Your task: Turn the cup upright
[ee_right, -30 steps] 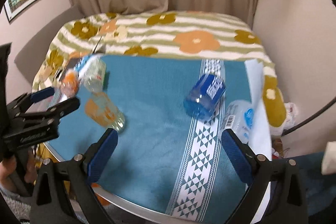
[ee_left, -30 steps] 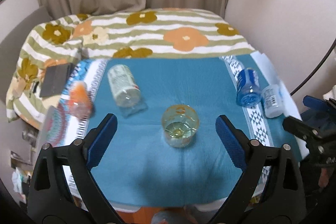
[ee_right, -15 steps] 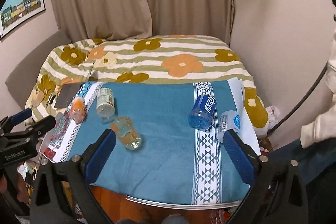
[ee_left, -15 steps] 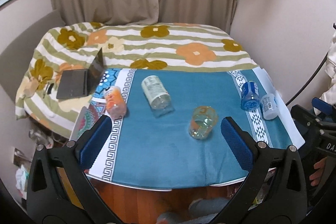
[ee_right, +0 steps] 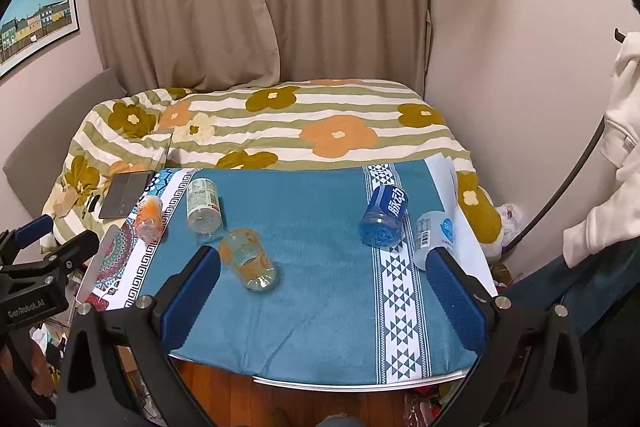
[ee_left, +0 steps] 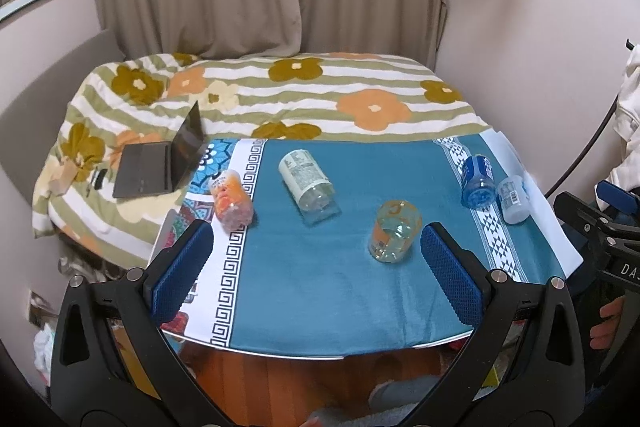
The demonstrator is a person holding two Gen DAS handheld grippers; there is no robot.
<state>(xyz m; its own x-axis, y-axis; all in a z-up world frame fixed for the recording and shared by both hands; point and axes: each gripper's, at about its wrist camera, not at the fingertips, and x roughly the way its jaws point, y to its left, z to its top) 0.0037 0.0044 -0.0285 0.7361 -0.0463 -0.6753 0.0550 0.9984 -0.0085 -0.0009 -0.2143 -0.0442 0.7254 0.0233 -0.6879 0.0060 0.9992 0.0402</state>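
Note:
A clear glass cup with orange print lies on its side on the blue cloth of the table, its open mouth toward me. It also shows in the right wrist view, left of centre. My left gripper is open and empty, held back over the table's near edge, the cup just inside its right finger. My right gripper is open and empty, also back from the table, the cup beside its left finger.
Several other containers lie on the table: an orange bottle, a clear labelled bottle, a blue bottle and a white one. A laptop sits on the flowered bedspread behind. Wooden floor shows below the table edge.
Both grippers have pulled back and up from the table; the view has widened. The cup lies on its side throughout.

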